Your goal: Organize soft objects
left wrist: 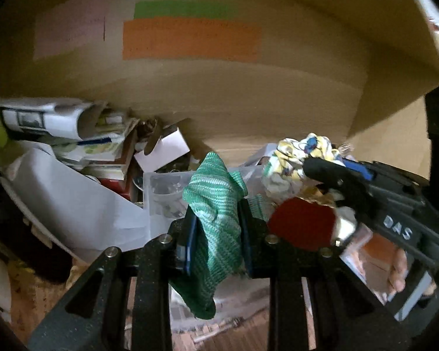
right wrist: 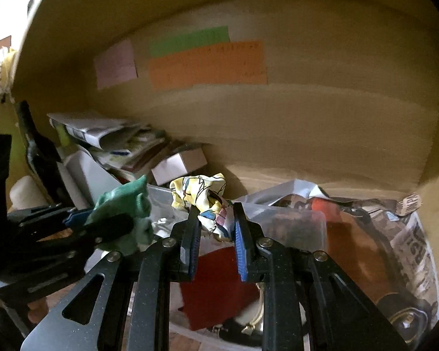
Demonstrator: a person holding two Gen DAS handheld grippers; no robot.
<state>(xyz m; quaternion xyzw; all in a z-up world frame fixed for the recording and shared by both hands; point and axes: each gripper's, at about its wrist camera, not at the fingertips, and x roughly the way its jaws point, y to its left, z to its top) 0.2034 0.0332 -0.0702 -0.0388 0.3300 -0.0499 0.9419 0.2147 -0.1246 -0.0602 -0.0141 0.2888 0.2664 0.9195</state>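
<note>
Left tongs (left wrist: 216, 219): clamped on green knit cloth (left wrist: 216, 222). Right tongs (right wrist: 215, 225): clamped on yellow patterned cloth (right wrist: 202, 196), right of green cloth, above red cloth (right wrist: 216, 286).

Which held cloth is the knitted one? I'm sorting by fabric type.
The green striped cloth in the left gripper; the right gripper holds a crumpled yellow-and-white printed cloth instead.
</note>
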